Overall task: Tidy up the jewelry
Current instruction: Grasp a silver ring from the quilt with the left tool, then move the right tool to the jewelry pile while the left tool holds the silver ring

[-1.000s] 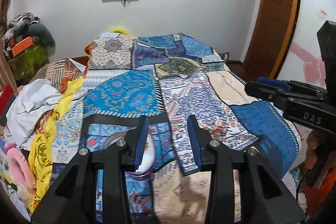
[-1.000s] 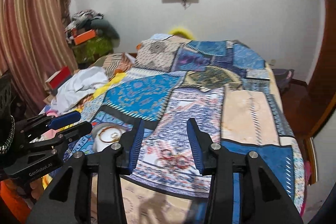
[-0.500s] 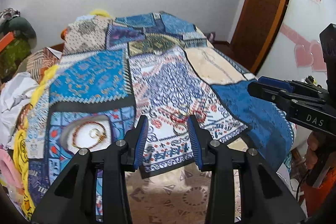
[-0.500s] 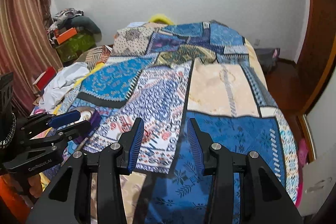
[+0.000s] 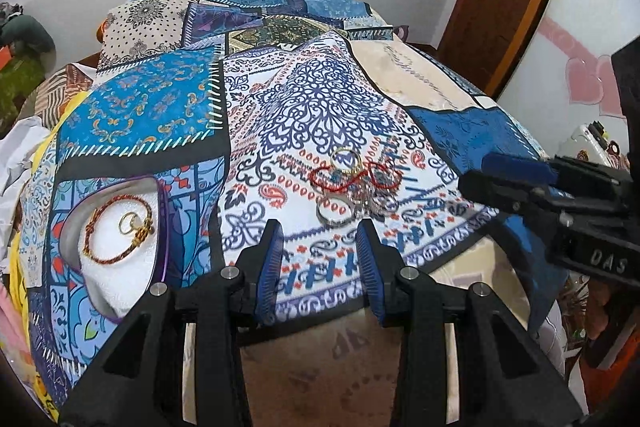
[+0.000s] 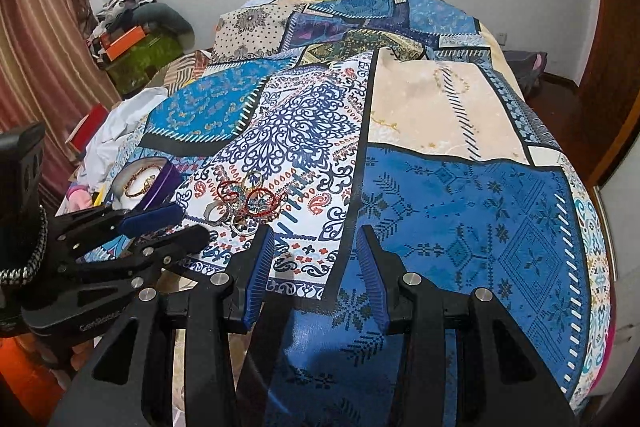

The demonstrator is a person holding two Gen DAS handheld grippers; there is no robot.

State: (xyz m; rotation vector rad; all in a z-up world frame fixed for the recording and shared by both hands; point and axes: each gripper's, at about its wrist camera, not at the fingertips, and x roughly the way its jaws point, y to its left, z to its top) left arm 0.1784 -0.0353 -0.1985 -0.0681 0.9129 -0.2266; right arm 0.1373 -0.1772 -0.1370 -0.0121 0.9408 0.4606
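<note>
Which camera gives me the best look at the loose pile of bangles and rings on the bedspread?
The left wrist view: the pile of bangles and rings lies just beyond the left gripper, large enough to separate red, gold and silver pieces. The right wrist view shows the same pile smaller, off to the left, beside the left gripper's fingers.

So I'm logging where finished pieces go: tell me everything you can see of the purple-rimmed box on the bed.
The purple-rimmed box is a shallow open container with rounded corners and a thin purple wall, lined with white padding. It sits flat on the patchwork bedspread, left of the loose jewelry pile. Inside lie a red-and-gold braided bracelet and a small gold ring. No hand-held gripper touches it.
</note>
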